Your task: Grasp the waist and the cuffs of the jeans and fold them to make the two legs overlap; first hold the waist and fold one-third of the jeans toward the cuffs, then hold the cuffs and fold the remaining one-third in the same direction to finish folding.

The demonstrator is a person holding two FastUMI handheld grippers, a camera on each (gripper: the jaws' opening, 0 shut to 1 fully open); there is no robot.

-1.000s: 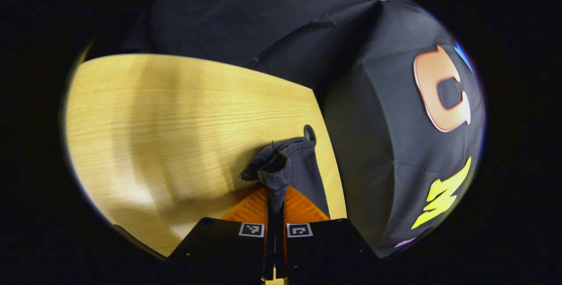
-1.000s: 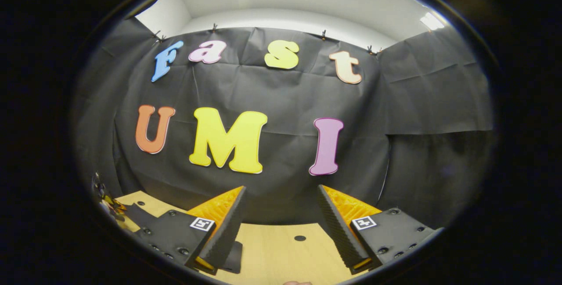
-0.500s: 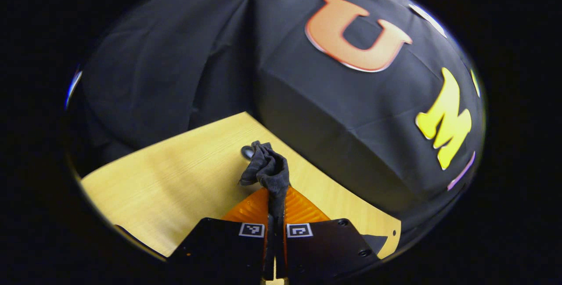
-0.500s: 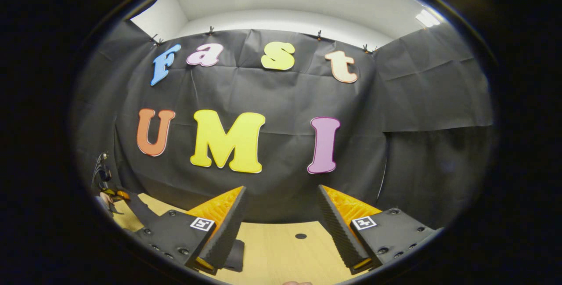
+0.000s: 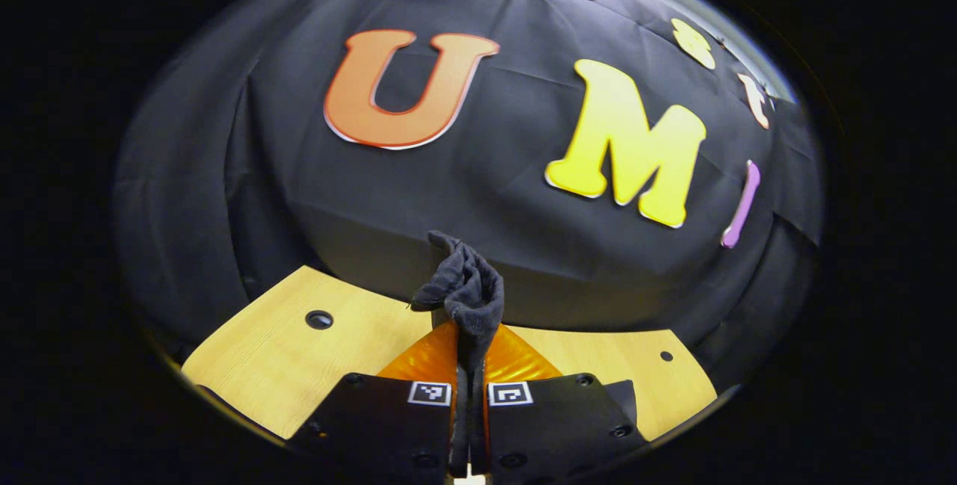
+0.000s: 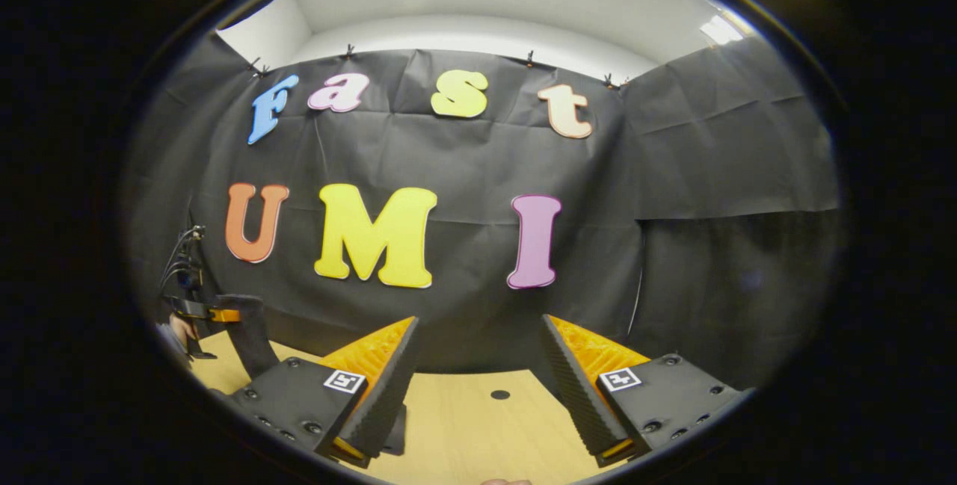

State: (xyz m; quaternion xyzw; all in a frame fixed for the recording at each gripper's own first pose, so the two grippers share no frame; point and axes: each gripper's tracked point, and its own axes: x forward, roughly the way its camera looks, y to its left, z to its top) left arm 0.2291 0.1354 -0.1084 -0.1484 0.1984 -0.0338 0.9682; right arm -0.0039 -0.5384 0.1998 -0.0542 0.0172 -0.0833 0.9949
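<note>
The jeans (image 5: 465, 292) are dark cloth, and a bunched end of them sticks up between the pressed-together fingers of my left gripper (image 5: 469, 347), which is shut on it above the wooden table (image 5: 299, 365). In the right gripper view, that left gripper (image 6: 200, 311) is far to the left, with a hand (image 6: 178, 328) behind it and a strip of the jeans (image 6: 253, 339) hanging down toward the table. My right gripper (image 6: 478, 328) stands open over the table (image 6: 478, 436) with nothing between its fingers. A dark patch of cloth (image 6: 398, 429) lies under its left finger.
The black cloth wall (image 5: 463, 171) stands close behind the table's far edge. The tabletop has small round holes (image 5: 319, 318) (image 5: 666, 356) (image 6: 499, 394). Cables (image 6: 187, 253) hang by the far left gripper.
My left gripper has swung round from along the table to face the back wall, still holding the jeans. In the right gripper view it has risen, lifting the cloth. The right gripper barely moved.
</note>
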